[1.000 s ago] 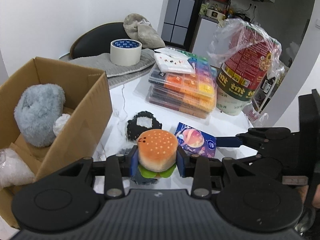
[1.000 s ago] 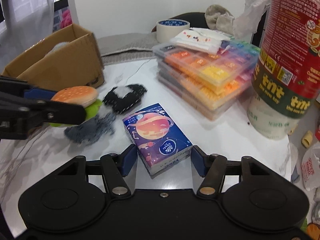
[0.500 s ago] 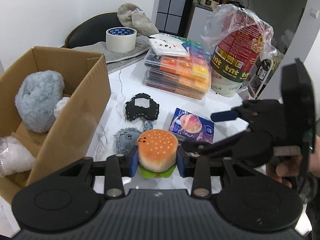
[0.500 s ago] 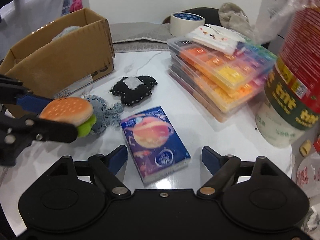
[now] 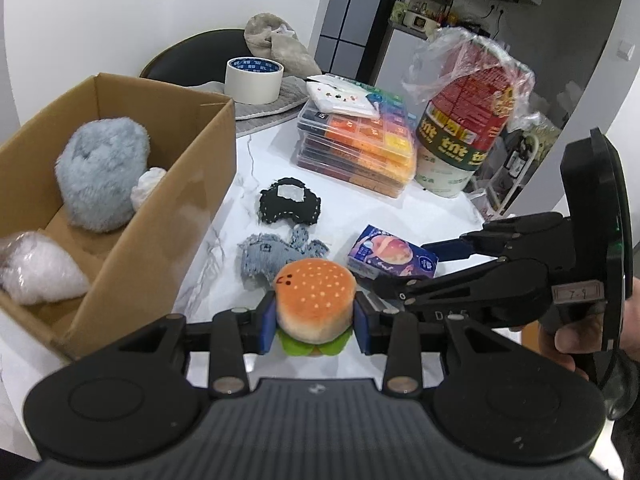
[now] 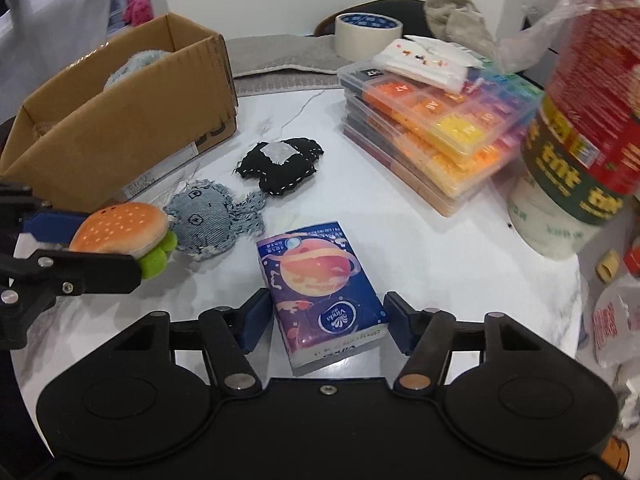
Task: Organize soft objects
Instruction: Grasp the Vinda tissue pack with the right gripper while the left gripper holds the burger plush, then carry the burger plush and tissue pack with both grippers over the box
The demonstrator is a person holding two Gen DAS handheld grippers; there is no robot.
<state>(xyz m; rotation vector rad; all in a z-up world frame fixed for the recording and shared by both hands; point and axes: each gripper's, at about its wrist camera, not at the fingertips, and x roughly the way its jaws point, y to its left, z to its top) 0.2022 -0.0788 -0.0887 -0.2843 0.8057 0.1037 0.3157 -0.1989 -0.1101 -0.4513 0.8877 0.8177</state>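
Observation:
My left gripper (image 5: pixel 315 322) is shut on a plush hamburger (image 5: pixel 315 302), held above the white table beside the cardboard box (image 5: pixel 168 216); it also shows in the right wrist view (image 6: pixel 124 230). The box holds a fluffy grey-blue plush (image 5: pixel 100 172) and a clear plastic bag (image 5: pixel 36 268). A denim plush (image 6: pixel 212 220) and a black stitched plush (image 6: pixel 280 164) lie on the table. My right gripper (image 6: pixel 326 322) is open, its fingers on either side of a purple tissue pack (image 6: pixel 320 284) without touching it.
Stacked colourful bead organisers (image 6: pixel 436 128) with a white packet on top stand at the back right. A large red tnt snack tub (image 6: pixel 580 120) in plastic wrap is at the right. A tape roll (image 5: pixel 252 80) sits on a grey cushion behind the box.
My left gripper has risen with the hamburger, bringing more of the box's inside into view. My right gripper has opened off the tissue pack, then narrowed again around it.

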